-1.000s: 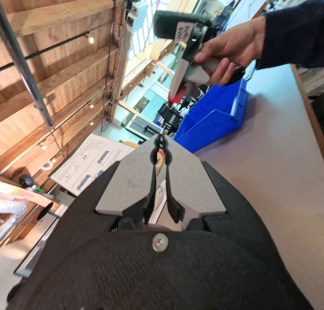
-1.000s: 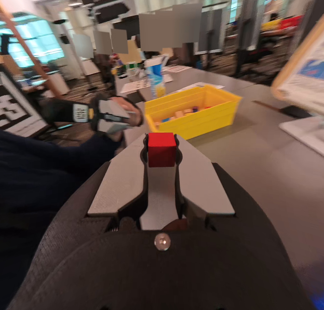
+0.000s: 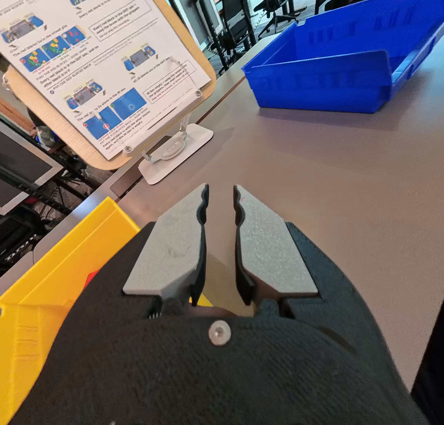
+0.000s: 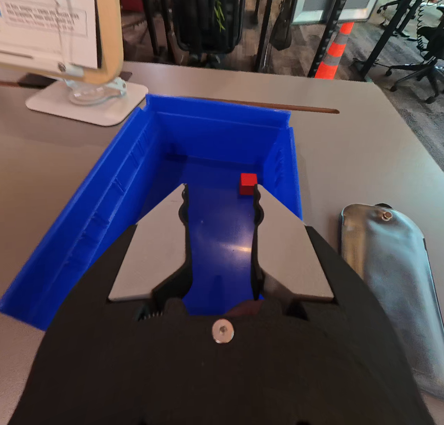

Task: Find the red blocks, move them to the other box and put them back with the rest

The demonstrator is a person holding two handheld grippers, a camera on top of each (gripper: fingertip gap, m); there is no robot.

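In the right wrist view my right gripper (image 4: 219,187) is open and empty above the blue box (image 4: 79,226). One red block (image 4: 248,183) lies on the box floor by its right wall, just past my right fingertip. In the left wrist view my left gripper (image 3: 221,188) is open and empty over the grey table (image 3: 324,197). The yellow box (image 3: 60,264) is at the lower left under the gripper body, with a bit of red (image 3: 92,276) showing inside it. The blue box (image 3: 336,77) stands at the far right.
An instruction sheet on a white stand (image 3: 175,149) stands at the table's far edge; it also shows in the right wrist view (image 4: 84,101). A silvery pouch (image 4: 389,281) lies right of the blue box. Chairs and an orange cone (image 4: 334,50) are beyond the table.
My right gripper has swung over the blue box and opened; the red block it held now lies in the box. My left gripper has tilted down to the table and opened.
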